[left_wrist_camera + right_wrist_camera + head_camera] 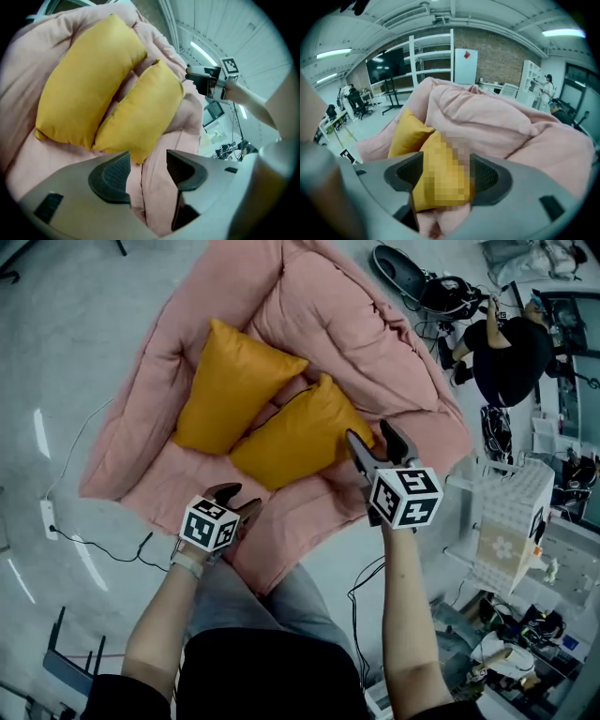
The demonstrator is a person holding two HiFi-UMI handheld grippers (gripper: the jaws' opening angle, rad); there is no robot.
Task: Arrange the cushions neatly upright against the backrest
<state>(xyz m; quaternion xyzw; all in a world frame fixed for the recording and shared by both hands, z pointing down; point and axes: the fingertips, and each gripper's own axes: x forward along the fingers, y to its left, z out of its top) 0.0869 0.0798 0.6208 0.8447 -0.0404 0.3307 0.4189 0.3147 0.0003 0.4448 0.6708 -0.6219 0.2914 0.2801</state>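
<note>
The left claw (239, 500) hangs over the sofa's front edge (272, 559). Its jaws are apart and nothing is in them; only pink seat shows through the gap. The right claw (367, 432) is higher, at the right corner of the right cushion (300, 432). Its jaws are wide, with that corner at their tips. The corner keeps its full shape, and a mosaic patch covers the spot in the right gripper view. The claws are well apart, with bare seat between them.

Both yellow cushions lean on the backrest (347, 324), tilted rather than square. They touch along one long edge. The left cushion (230, 385) points its top corner toward the fold between the left arm and the backrest. Its outer edge is just beside the left arm (150, 381). The right cushion's outer corner reaches the right arm, so there is little room to either side.

The sofa is a soft, rumpled pink floor piece on a smooth grey floor (84, 352). The floor is open to the left and behind. A cable (94, 545) runs from a power strip (49, 517) along the left front. To the right stand a white box (511, 521) and cluttered gear, and a person in black (511, 352) crouches there. The right gripper view shows white shelving (433, 51) and a brick wall behind the sofa.
</note>
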